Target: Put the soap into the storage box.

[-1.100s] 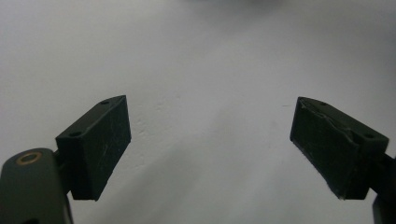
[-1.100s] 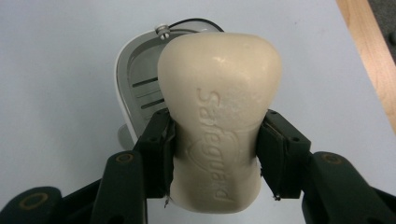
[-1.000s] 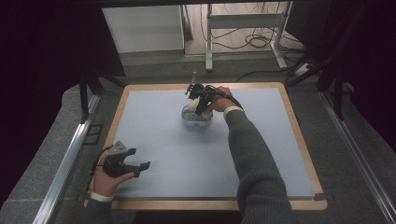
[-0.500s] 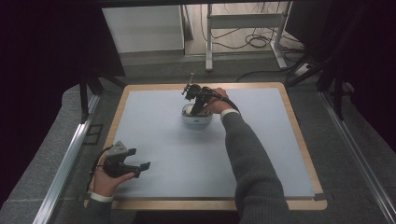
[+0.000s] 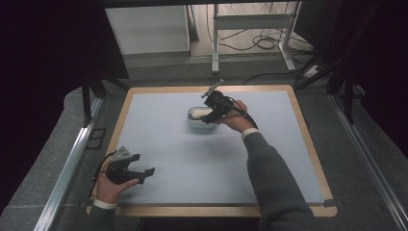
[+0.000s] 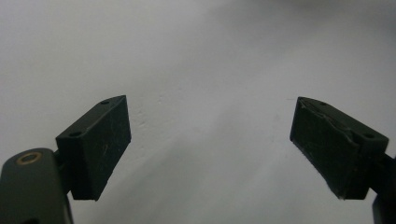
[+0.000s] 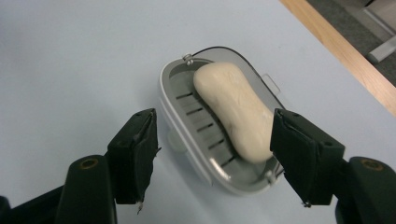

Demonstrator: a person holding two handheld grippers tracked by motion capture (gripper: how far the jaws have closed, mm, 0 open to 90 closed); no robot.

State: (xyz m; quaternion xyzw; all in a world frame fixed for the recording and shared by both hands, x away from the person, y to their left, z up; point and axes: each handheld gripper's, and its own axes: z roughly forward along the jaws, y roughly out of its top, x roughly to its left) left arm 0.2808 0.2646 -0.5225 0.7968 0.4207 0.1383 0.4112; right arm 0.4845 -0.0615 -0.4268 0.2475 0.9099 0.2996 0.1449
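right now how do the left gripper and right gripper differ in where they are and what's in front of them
The left gripper sits at the near left of the mat, low over bare surface; the right gripper is far across it, at the soap dish. Nothing lies between the left's jaws; the right's jaws, just opened, stand either side of the dish holding the soap bar, pads clear of it. Both are open and hold nothing.

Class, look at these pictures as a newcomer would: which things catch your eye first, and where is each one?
First comes the pale bar of soap lying in a grey slotted soap dish toward the far middle of the blue mat. The right gripper sits right by it; its jaws have just been opening and stand apart, pressing on nothing. The left gripper rests open at the near left corner.
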